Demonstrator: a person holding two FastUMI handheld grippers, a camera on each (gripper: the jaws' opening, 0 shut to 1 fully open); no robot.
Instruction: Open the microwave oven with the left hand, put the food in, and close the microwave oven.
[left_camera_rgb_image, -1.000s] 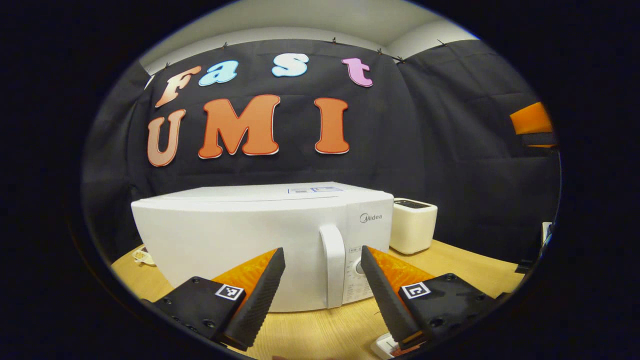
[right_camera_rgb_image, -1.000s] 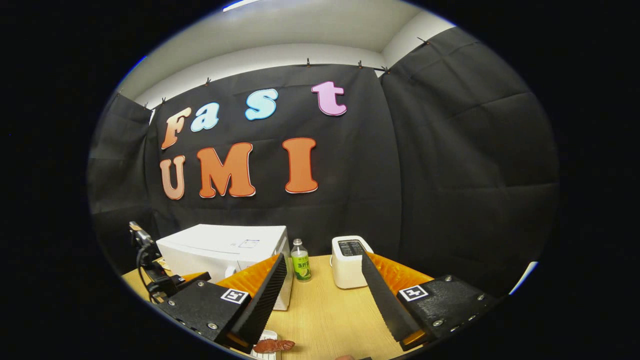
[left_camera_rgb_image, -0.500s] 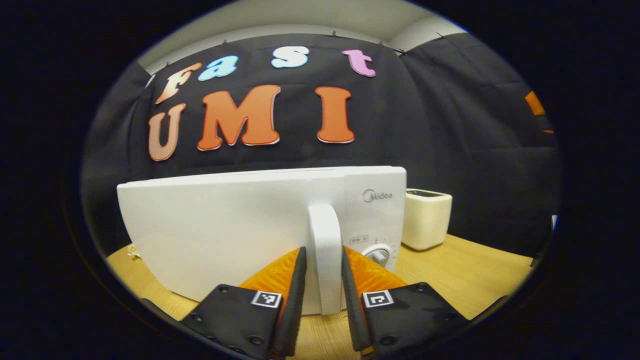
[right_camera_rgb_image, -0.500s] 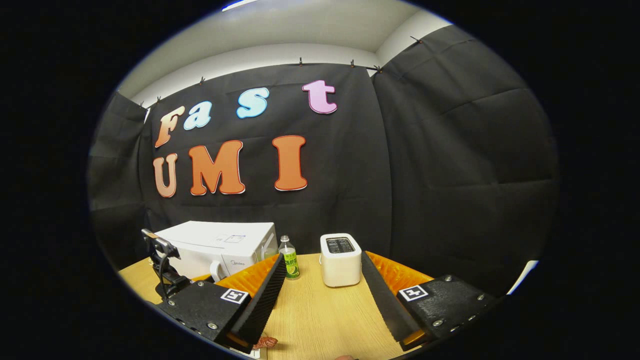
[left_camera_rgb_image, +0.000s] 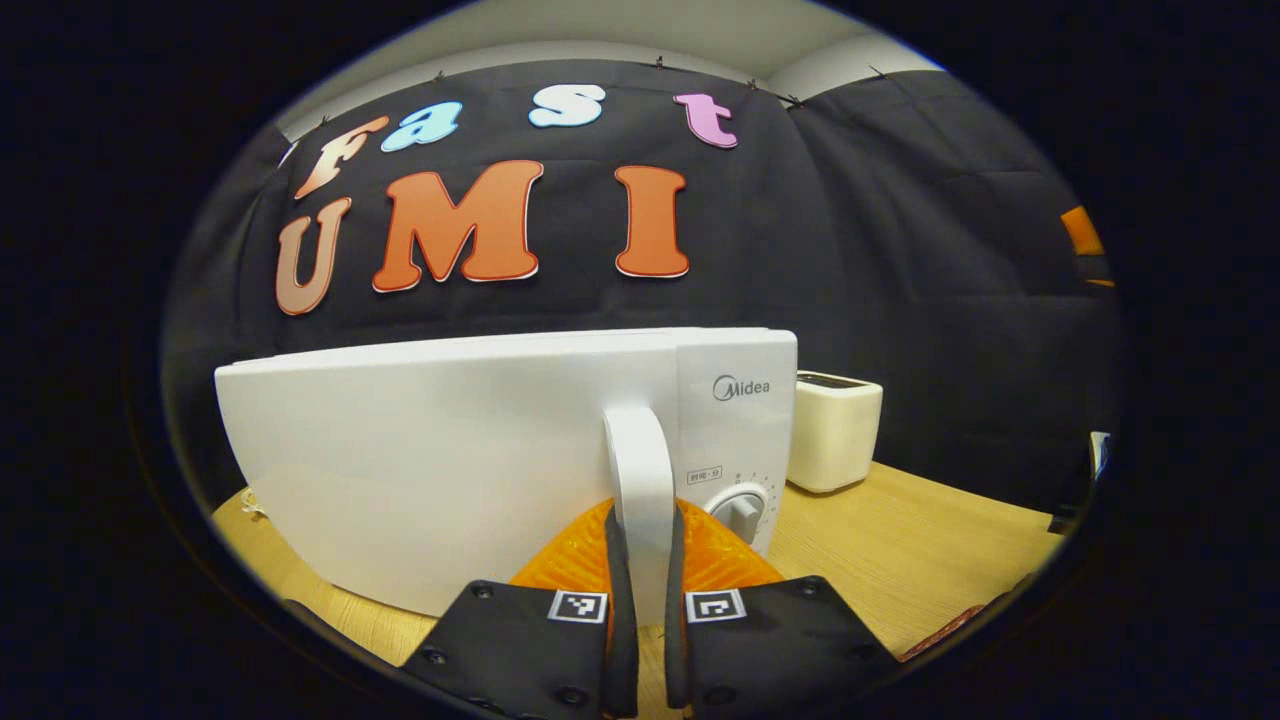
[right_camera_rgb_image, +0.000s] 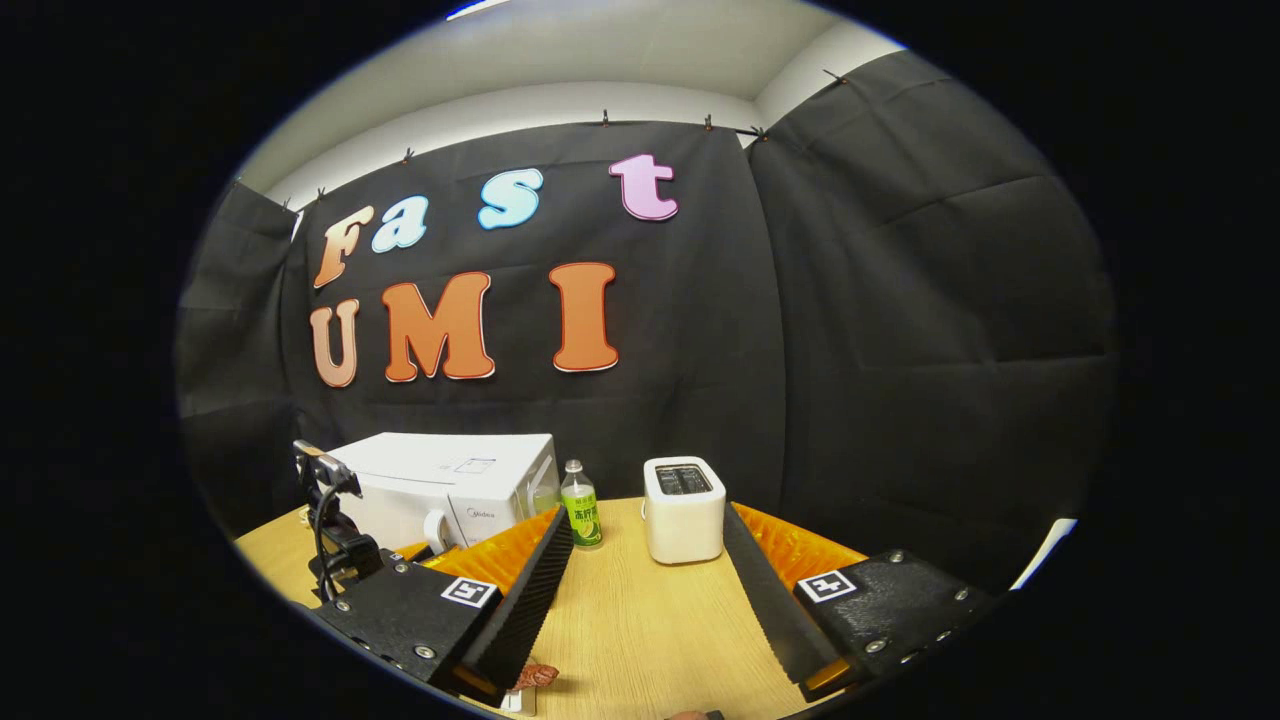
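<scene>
The white microwave oven (left_camera_rgb_image: 480, 470) stands on the wooden worktop (left_camera_rgb_image: 900, 560) with its door closed, and serves as the landmark here. In the left gripper view, the left gripper (left_camera_rgb_image: 640, 640) sits right at the oven's front, its fingers (left_camera_rgb_image: 618, 600) clenched on the upright white door handle (left_camera_rgb_image: 640, 480), one on each side and both pressing against it. Just right of the handle is the control panel with a round dial (left_camera_rgb_image: 740, 505). Right of the oven, near its side, stands a cream toaster (left_camera_rgb_image: 835, 430).

In the right gripper view, the left gripper (right_camera_rgb_image: 335, 540) appears at the oven's (right_camera_rgb_image: 450, 485) front left, cables trailing from it. Just right of the oven stands a green-labelled bottle (right_camera_rgb_image: 579, 505), and right of that the toaster (right_camera_rgb_image: 684, 508). Nearer the camera than the oven, the right gripper (right_camera_rgb_image: 645, 610) hovers over the worktop (right_camera_rgb_image: 640, 630) with its fingers (right_camera_rgb_image: 525, 600) spread wide and holding nothing. The food (right_camera_rgb_image: 536, 676), a small reddish-brown piece, lies well in front of the oven beside the left finger's base, on something white.
</scene>
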